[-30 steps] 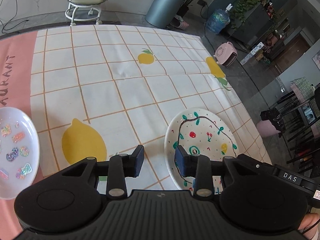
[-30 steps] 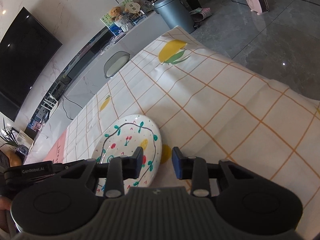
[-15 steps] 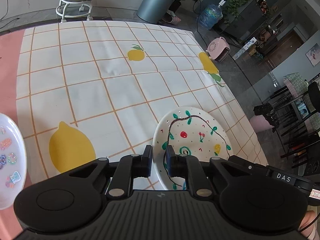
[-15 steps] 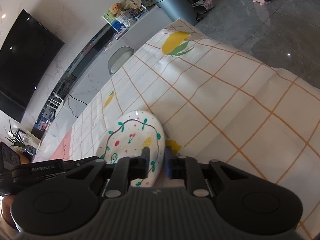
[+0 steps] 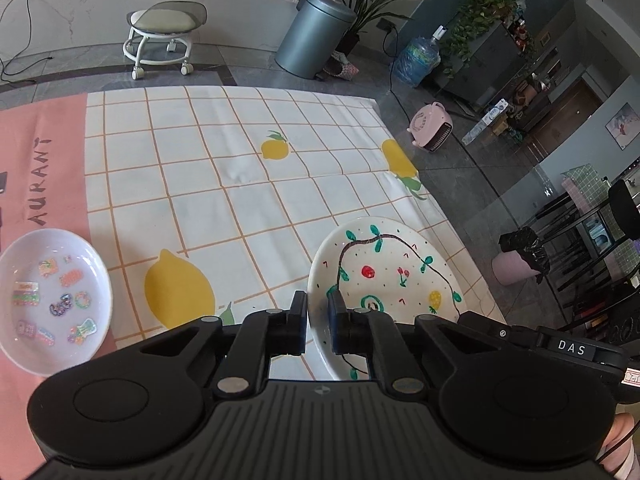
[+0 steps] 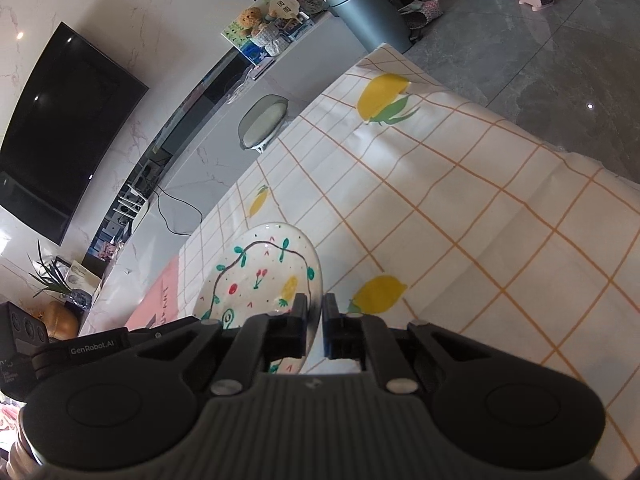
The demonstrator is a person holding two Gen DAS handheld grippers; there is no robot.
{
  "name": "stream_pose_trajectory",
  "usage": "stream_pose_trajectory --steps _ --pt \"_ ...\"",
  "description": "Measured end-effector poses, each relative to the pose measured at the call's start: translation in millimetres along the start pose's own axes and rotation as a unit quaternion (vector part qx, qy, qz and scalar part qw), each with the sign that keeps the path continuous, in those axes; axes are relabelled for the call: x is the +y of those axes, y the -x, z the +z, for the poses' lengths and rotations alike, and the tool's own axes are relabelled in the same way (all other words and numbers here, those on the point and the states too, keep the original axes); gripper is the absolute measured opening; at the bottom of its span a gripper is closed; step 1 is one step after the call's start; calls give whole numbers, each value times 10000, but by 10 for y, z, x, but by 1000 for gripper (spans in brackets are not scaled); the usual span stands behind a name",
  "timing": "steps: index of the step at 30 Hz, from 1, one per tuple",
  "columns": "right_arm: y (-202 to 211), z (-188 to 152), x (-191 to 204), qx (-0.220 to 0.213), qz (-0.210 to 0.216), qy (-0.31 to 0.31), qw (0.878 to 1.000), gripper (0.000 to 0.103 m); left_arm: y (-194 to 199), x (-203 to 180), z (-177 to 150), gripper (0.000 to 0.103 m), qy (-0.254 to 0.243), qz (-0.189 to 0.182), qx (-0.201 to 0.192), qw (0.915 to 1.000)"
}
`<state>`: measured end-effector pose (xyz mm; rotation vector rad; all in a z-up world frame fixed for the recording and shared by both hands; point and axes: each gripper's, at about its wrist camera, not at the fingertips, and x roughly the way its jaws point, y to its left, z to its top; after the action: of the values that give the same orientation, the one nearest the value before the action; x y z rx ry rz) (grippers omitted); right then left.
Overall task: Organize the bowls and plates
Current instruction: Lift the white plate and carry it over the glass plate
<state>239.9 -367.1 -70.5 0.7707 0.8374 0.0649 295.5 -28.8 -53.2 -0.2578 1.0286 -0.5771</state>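
Both tools have just clamped down: a second ago their fingers stood spread on either side of the painted plate's rim, and now the left tool is pinching the plate's near left edge while the right tool is pinching the opposite edge, each with one finger over the rim and one outside it. The plate looks to have come up off the counter as well; from the right side it sits tilted, with the lemon-print cloth showing beneath its edge, though I can't say for sure how clear of the cloth it is. That tells me the pick-up is done and the carrying is what comes next. The likely place for it is the pale bowl with stickers, well off to the left on the pink strip of the cloth. With two tools on one rim, they'll need to travel together or the plate could twist loose.
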Motion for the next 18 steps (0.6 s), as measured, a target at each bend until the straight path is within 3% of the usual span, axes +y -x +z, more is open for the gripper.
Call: stream_pose_trajectory --steps 8,18 --pt "248 -184 416 103 412 68 9991 5 660 95 -278 11 383 195 -448 9981" --pt "356 -733 1191 543 829 664 9929 5 1569 446 -892 11 1010 747 -1081 9862"
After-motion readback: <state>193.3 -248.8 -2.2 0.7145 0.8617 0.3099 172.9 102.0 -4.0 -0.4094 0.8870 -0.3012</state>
